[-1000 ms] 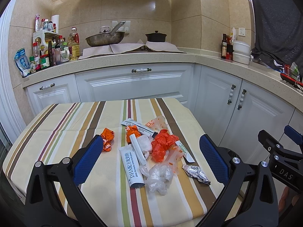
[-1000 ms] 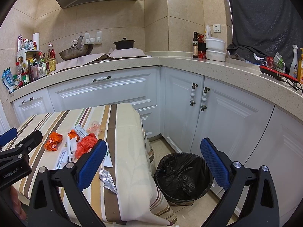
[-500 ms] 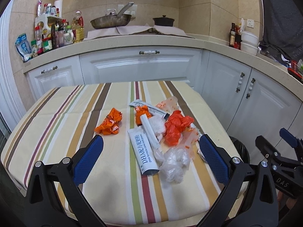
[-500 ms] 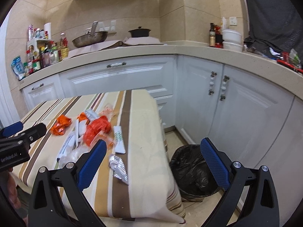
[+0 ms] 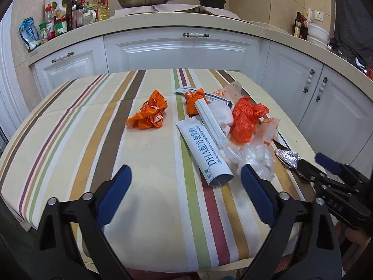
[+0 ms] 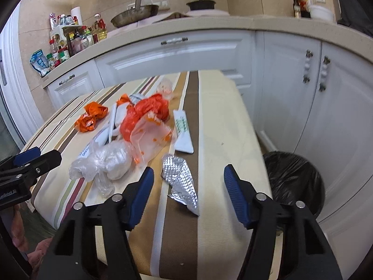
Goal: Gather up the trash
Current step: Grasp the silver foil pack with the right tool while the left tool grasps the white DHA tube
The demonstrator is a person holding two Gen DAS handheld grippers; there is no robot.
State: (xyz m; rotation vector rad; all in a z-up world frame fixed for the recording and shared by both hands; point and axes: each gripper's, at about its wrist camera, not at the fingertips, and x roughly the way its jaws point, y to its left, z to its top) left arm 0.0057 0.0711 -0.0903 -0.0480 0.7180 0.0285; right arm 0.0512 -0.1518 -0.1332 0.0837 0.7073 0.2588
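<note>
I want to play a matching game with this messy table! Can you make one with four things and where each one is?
Things:
1. silver foil wrapper
2. black trash bin
3. white tube
4. lone orange wrapper

Places:
A. on the floor beside the table
B. alone, left of the trash pile
C. right in front of the right tool
D. lying at the pile's left edge, ahead of the left tool

Pairs: 1-C, 2-A, 3-D, 4-B
</note>
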